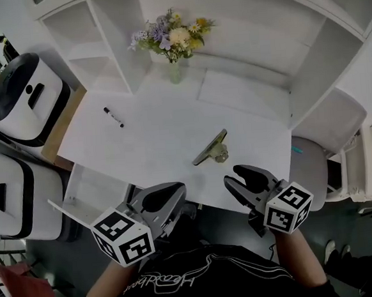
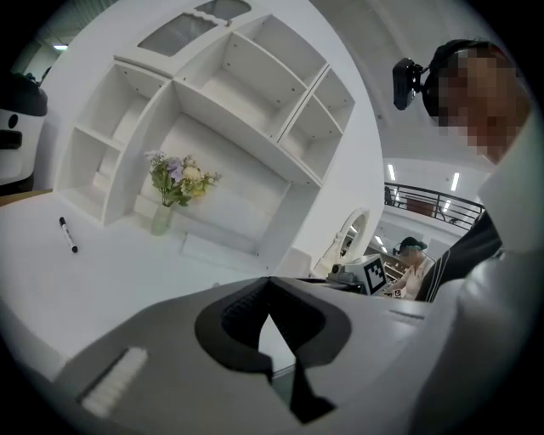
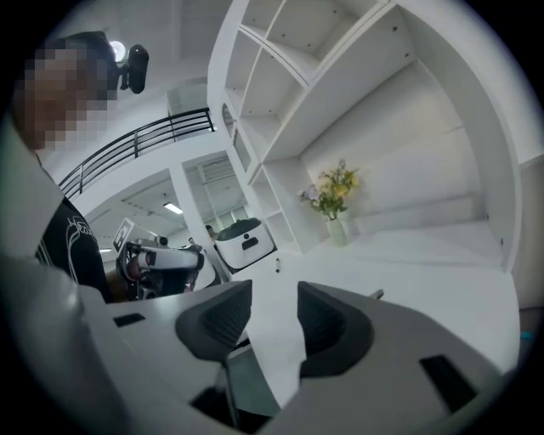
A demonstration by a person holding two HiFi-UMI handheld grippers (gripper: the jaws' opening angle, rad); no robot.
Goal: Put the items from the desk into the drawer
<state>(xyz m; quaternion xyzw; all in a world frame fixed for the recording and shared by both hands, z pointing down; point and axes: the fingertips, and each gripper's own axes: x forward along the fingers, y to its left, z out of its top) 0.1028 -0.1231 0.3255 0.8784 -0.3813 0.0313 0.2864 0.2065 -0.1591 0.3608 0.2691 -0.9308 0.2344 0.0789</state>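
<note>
A: Why do both grippers hang at the desk's [image 1: 153, 137] near edge?
B: Probably about to reach. The left gripper [image 1: 176, 190] is clenched and empty. The right gripper [image 1: 238, 177] is parted and empty, with the clip [image 1: 212, 149] at its eleven o'clock and the pen [image 1: 113, 117] at ten.
A: And the drawer [image 1: 90, 187]?
B: Open at nine o'clock; only the head view shows it.

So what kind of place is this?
Probably a mock study nook inside a larger office or lab: white desk with white shelf hutch, glass vase of flowers, black balcony railing behind.
</note>
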